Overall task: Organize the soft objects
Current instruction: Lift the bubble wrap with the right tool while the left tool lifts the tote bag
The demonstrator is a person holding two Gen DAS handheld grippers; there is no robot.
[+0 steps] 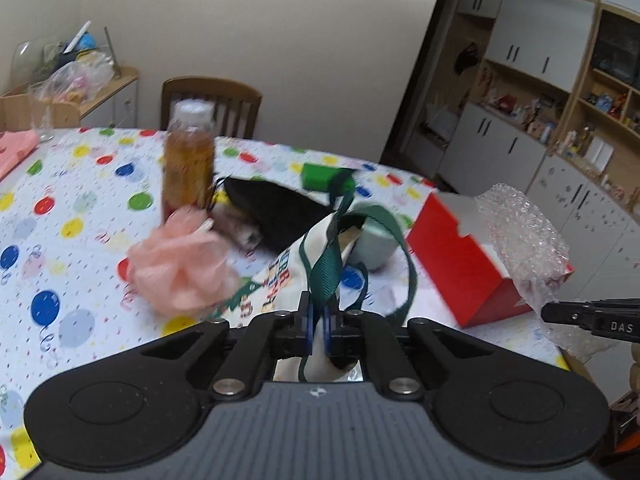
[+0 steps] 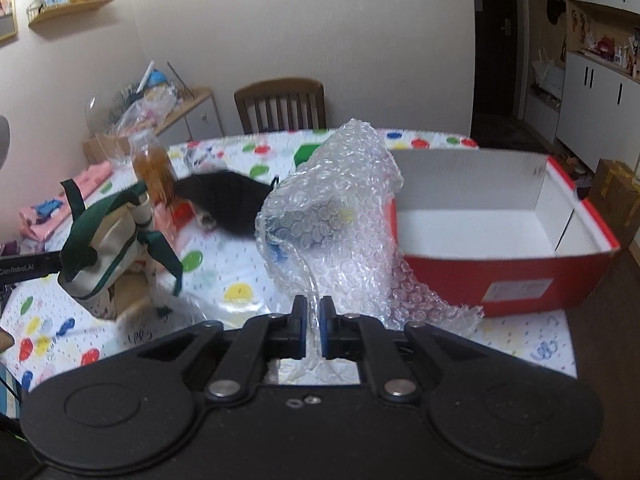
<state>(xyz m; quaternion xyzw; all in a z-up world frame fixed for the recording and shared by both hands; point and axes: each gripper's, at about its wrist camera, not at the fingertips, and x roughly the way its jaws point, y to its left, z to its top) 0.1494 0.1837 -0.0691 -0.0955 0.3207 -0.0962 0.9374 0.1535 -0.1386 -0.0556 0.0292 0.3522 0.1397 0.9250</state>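
Soft objects numbered five by our count: one cream tote bag point(image 1: 298, 276) with dark green straps, one sheet of bubble wrap point(image 2: 340, 208), one pink mesh sponge point(image 1: 182, 266), one black fabric item point(image 1: 276, 210) and one folded pink cloth point(image 2: 66, 204).

The tote bag hung clear of the table, suspended from the left gripper point(image 1: 316, 316). We observed the jaws of that gripper drawn almost together, pinching the cream fabric and a green strap between the blue pads. In the right wrist view the bag dangled at the left, above the tablecloth.

The bubble wrap was likewise lifted, rising in front of the red box point(image 2: 512, 280). The right gripper point(image 2: 314, 316) had its jaws closed nearly fully on a gathered edge of the sheet, which passed between the pads.

The mesh sponge lay on the table point(image 1: 60, 216), just beside one plastic bottle point(image 1: 188, 160) of amber liquid, which stood upright. The black fabric item lay behind the sponge, near the bottle. The pink cloth rested at the far left edge of the table.

We counted one red box, open at the top with a white interior and nothing visible inside, standing at the right side of the table. One green block point(image 1: 320, 176) and one pale green cup point(image 1: 374, 246) sat beyond the bag. One wooden chair point(image 2: 280, 106) stood at the far side.
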